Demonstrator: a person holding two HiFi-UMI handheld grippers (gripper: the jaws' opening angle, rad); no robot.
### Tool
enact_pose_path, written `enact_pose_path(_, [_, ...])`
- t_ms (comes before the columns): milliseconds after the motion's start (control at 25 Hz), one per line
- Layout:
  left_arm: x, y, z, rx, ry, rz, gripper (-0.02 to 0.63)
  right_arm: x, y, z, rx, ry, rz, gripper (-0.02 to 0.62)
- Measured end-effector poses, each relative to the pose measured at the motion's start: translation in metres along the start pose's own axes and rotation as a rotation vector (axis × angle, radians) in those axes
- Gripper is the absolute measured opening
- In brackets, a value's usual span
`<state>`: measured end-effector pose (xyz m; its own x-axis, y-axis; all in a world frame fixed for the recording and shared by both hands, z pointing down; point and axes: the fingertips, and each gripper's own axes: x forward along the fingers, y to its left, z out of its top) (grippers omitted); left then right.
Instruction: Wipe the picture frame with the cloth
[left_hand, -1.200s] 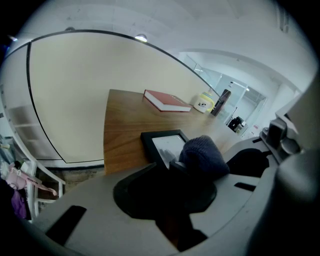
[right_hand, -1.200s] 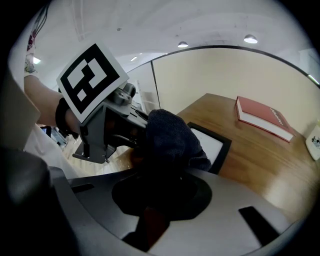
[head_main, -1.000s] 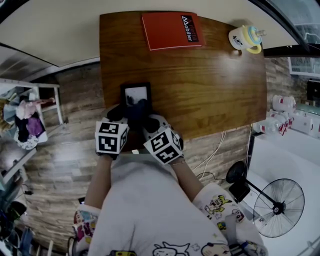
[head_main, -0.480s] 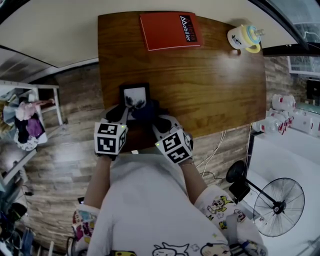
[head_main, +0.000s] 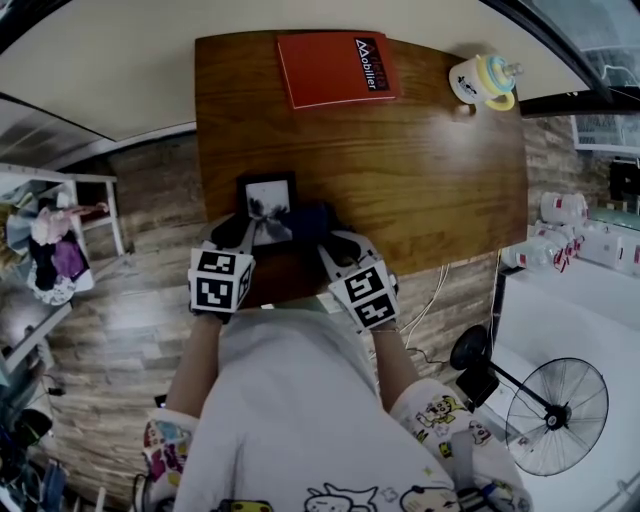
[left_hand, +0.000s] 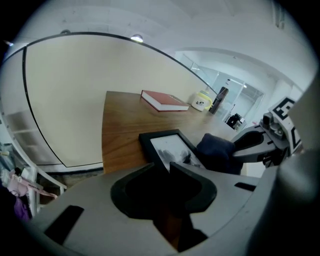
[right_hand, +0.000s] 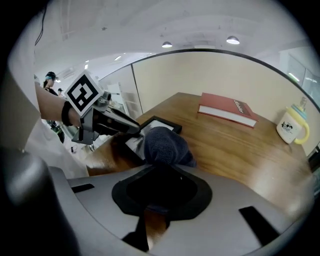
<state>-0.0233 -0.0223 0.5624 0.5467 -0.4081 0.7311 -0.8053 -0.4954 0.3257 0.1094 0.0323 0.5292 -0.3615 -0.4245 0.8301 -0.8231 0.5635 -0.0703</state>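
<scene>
A small black picture frame (head_main: 267, 200) with a pale print lies near the front edge of the wooden table (head_main: 420, 170). My left gripper (head_main: 250, 232) is shut on the frame's near edge (left_hand: 172, 150) and keeps it in place. A dark blue cloth (head_main: 310, 222) is bunched at the frame's right side, and my right gripper (head_main: 322, 238) is shut on it. In the right gripper view the cloth (right_hand: 162, 144) bulges out of the jaws beside the frame (right_hand: 169, 125), with the left gripper (right_hand: 135, 130) just beyond. The print's glass shows uncovered.
A red book (head_main: 335, 68) lies at the table's far edge, and a cream mug with a yellow handle (head_main: 482, 80) stands at the far right corner. A floor fan (head_main: 555, 415) stands to the right of the person. The table's front edge is right under the grippers.
My right gripper has slid to the right with the cloth, off the glass to the frame's right side, so more of the print shows. The left gripper has stayed put.
</scene>
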Motion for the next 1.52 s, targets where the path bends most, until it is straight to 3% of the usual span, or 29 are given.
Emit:
enact_pose_path(360, [-0.006,-0.003,0.015,0.093,-0.028,0.014,0.083,-0.028,-0.012,0.028,0.027,-0.109,-0.030,0.049])
enact_pose_path(1000, [-0.089,-0.010,0.105,0.183,-0.284,0.051,0.094,-0.085,-0.029,0.132,-0.069,-0.413,-0.075,0.049])
enact_pose_path(1520, [-0.175,-0.013,0.137,0.184,-0.508,0.095,0.091,-0.121,-0.009,0.183,-0.051,-0.629,-0.003,0.049])
